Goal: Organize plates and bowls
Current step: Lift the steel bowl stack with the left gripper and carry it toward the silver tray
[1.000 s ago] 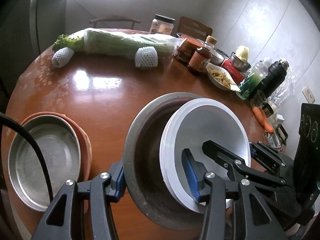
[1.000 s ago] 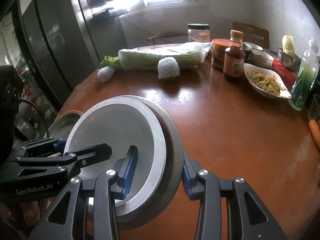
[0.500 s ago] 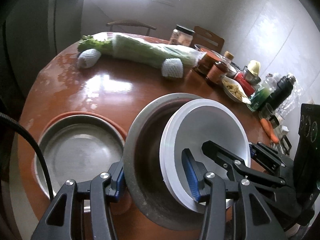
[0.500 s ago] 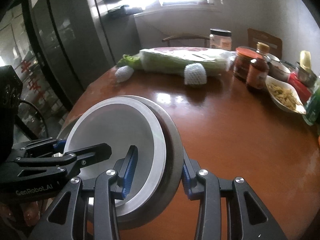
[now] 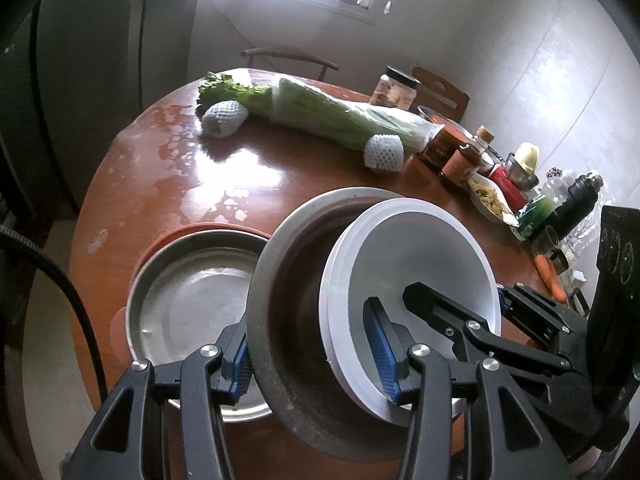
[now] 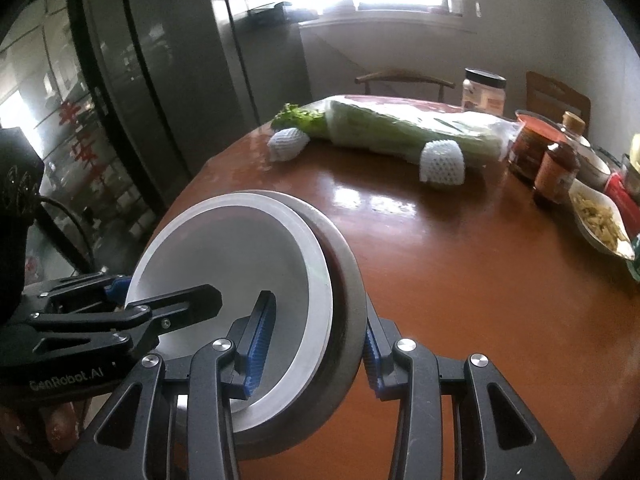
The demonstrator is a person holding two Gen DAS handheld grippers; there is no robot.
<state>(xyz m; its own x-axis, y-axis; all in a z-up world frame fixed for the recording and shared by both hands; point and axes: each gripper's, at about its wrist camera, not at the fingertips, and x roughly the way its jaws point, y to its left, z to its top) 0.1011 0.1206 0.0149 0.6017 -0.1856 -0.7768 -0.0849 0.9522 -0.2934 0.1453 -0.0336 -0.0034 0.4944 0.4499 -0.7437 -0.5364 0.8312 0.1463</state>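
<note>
Glossy reddish-brown tabletop (image 5: 168, 184). Dull grey metal basin (image 5: 288, 280) holding a white plate (image 5: 424, 256). Beside the basin, a silver pan (image 5: 192, 304) on a terracotta dish (image 5: 180, 236). Pale green celery (image 5: 328, 116); white netted foam sleeves (image 5: 384, 154). Black grippers, blue ribbed pads (image 6: 260, 344).

Steel bowl (image 5: 292, 320): wide flat rim, dull dark inside, raised above table, tilted. White bowls (image 5: 416, 280): nested stack, layered rims visible, sitting inside steel bowl, off-centre toward right rim. Steel pan (image 5: 192, 304): shallow, round, shiny flat bottom, resting in terracotta-coloured dish (image 5: 208, 229) at table's near left edge; raised bowl's rim overlaps pan's right side.
</note>
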